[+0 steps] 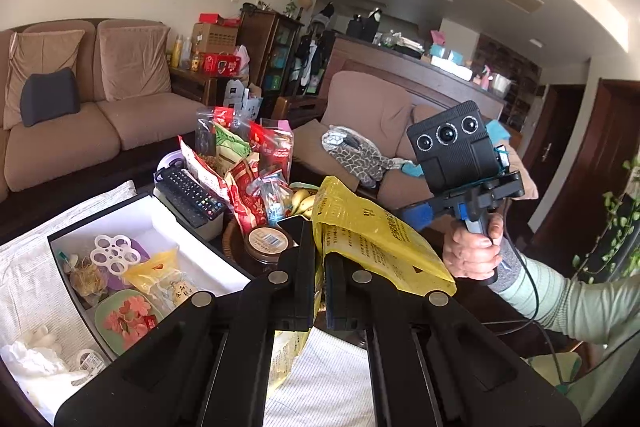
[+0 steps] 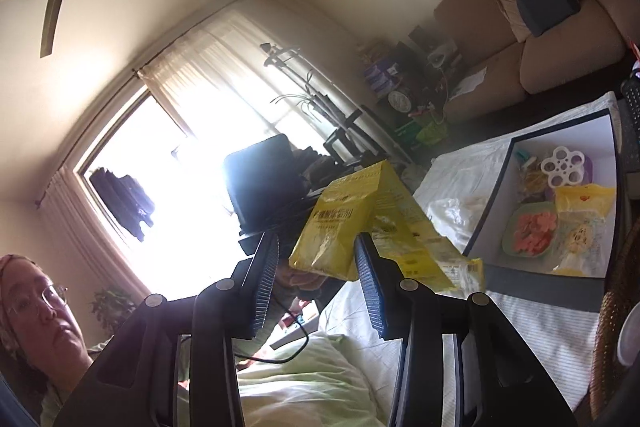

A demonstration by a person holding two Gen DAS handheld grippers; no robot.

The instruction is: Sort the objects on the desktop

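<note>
My left gripper (image 1: 318, 259) is shut on a yellow packet (image 1: 372, 239) and holds it in the air above the table; the packet also shows in the right wrist view (image 2: 340, 223). My right gripper (image 2: 316, 251) is open, its jaws wide apart, with the packet just beyond its fingertips and not clamped. The right gripper's body (image 1: 460, 155) shows in the left wrist view, held up to the right of the packet. An open box (image 1: 160, 223) with white inner walls lies lower left and holds a yellow bag (image 1: 160, 275), a green dish (image 1: 128, 319) and a white flower-shaped holder (image 1: 114, 253).
Snack bags (image 1: 244, 163), a remote control (image 1: 188, 195), bananas (image 1: 302, 203) and a brown lidded cup (image 1: 268, 243) crowd the table behind the box. A white cloth (image 1: 36, 263) lies under the box. Sofas stand behind and to the right.
</note>
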